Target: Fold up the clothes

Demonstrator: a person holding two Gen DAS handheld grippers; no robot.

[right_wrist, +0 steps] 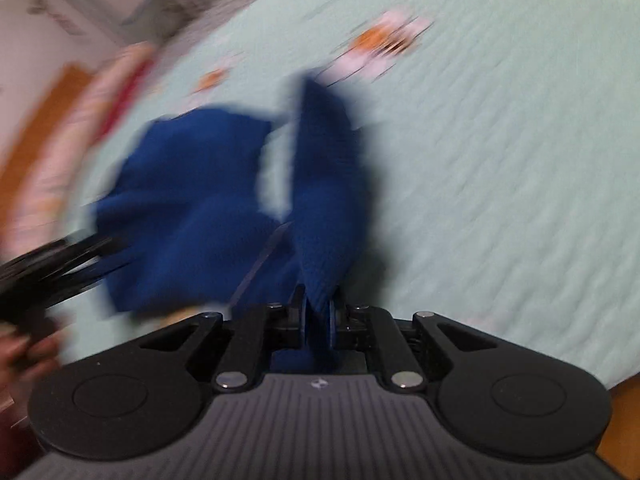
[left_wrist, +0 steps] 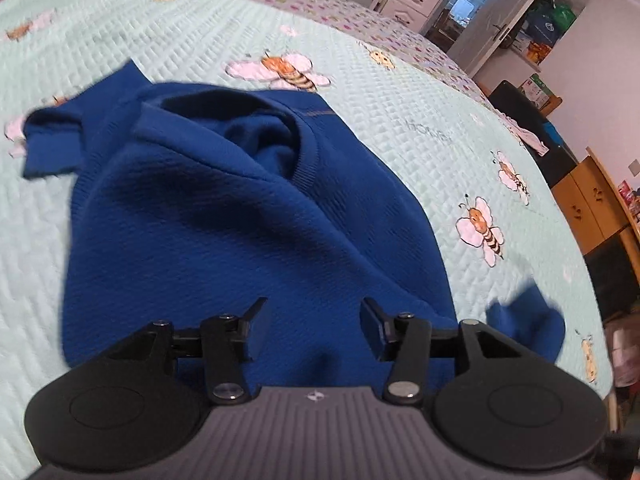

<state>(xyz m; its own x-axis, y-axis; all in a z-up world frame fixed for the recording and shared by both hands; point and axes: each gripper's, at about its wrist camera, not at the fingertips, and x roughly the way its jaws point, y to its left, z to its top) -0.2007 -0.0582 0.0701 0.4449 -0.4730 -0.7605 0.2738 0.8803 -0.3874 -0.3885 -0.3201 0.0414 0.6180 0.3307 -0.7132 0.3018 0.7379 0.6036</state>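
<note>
In the left wrist view, the black two-finger left gripper [left_wrist: 313, 322] hangs closest to the lens with its jaws spread apart and nothing pinched between them; only the fabric lying below shows through the gap. Just beyond its fingertips lies the dark blue textured knit sweater [left_wrist: 224, 216], rumpled on the pale mint quilted bedspread with embroidered bees [left_wrist: 420, 120]. The sweater's ribbed round neckline [left_wrist: 304, 160] is bunched and turned toward the far side, and one sleeve with a ribbed cuff [left_wrist: 48, 140] stretches away to the left. A separate blurred flap of the same blue cloth [left_wrist: 524, 328] sits at the right, near the gripper's side. Past the bed's far edge stand a white chest of drawers [left_wrist: 412, 0] and wooden cabinets [left_wrist: 588, 204] along the wall.

In the right wrist view (heavily smeared by motion), the black two-finger right gripper [right_wrist: 318, 312] has its jaws pressed together on a fold of the blue sweater [right_wrist: 324, 200], which rises from the pads as a narrow upright strip. The rest of the garment spreads to the left over the mint bedspread [right_wrist: 500, 160]. At the left edge a blurred black gripper frame [right_wrist: 52, 268] and part of a hand [right_wrist: 24, 348] appear.
</note>
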